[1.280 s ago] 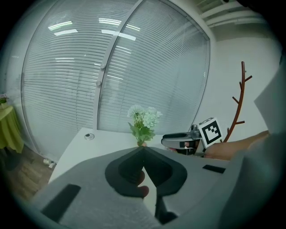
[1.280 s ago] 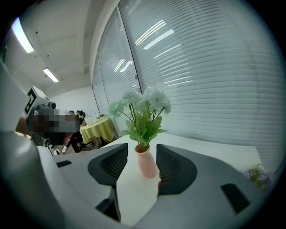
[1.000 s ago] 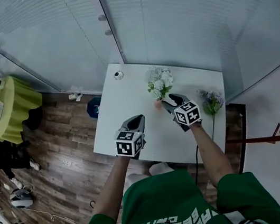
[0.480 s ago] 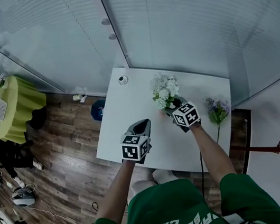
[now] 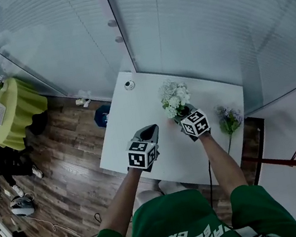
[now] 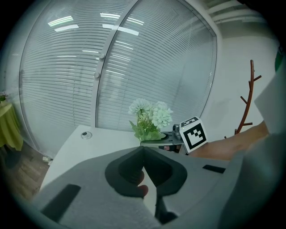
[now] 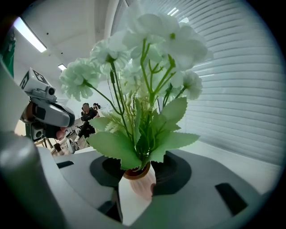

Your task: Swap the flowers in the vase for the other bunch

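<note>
A bunch of white flowers (image 5: pixel 174 97) stands in a small pinkish vase (image 7: pixel 136 185) on the white table (image 5: pixel 132 123). My right gripper (image 5: pixel 184 112) reaches in under the blooms. Its jaws have just been closing, and in the right gripper view the vase sits between them with the pads against its sides. The white flowers (image 7: pixel 147 49) rise just above that gripper (image 7: pixel 142 164). The other bunch, purple (image 5: pixel 227 117), lies flat at the table's right edge. My left gripper (image 5: pixel 150 129) hovers shut and empty over the table's near left part (image 6: pixel 143 150), pointing at the white flowers (image 6: pixel 149 117).
A small round fitting (image 5: pixel 129 85) sits at the table's far left corner. Glass walls with blinds stand behind the table. On the wood floor to the left are a blue object (image 5: pixel 102 116) and a yellow-green covered table (image 5: pixel 16 110). A brown coat stand (image 5: pixel 291 160) is at right.
My right gripper has moved left, in under the white flowers, and its jaws now hold the vase. The left gripper has edged a little forward over the table.
</note>
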